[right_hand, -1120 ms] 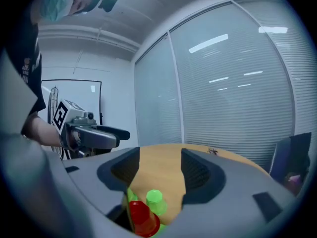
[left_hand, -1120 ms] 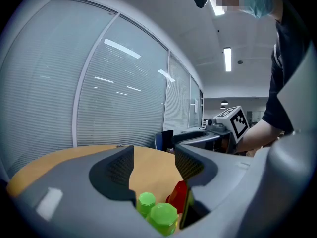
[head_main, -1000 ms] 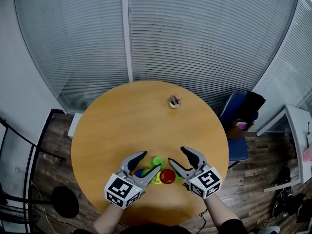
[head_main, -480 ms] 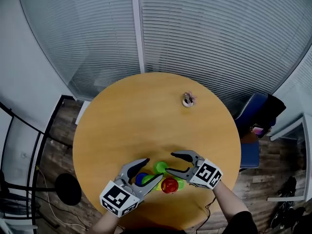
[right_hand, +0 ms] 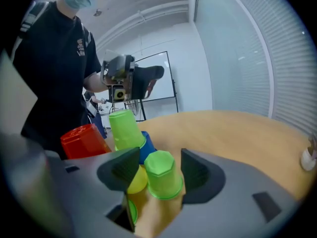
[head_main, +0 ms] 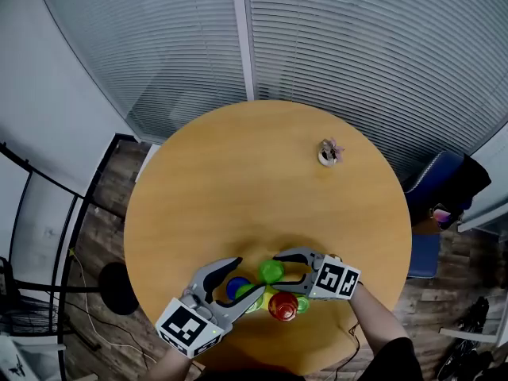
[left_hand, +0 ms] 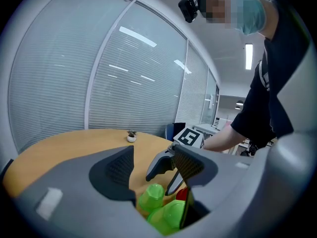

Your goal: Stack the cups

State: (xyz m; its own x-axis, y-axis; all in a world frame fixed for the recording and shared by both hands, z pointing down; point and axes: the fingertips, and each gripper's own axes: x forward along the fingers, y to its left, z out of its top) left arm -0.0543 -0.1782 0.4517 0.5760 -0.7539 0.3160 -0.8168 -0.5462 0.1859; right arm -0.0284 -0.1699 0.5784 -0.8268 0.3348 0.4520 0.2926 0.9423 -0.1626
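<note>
Cups [head_main: 282, 305] clustered at the table's [head_main: 238, 173] 6 o'clock edge, we note right gripper [head_main: 277, 272] jaws wide astride an upturned green cup [right_hand: 161, 175], left gripper [head_main: 249, 276] jaws wide over the cluster's 9 o'clock side, clamping nothing.

I am seeing just a bit of the blue cup [right_hand: 147, 144] behind a green cup [right_hand: 125, 129], the yellow cup [right_hand: 136, 179] half hiding behind my right gripper [right_hand: 159, 158]
</note>
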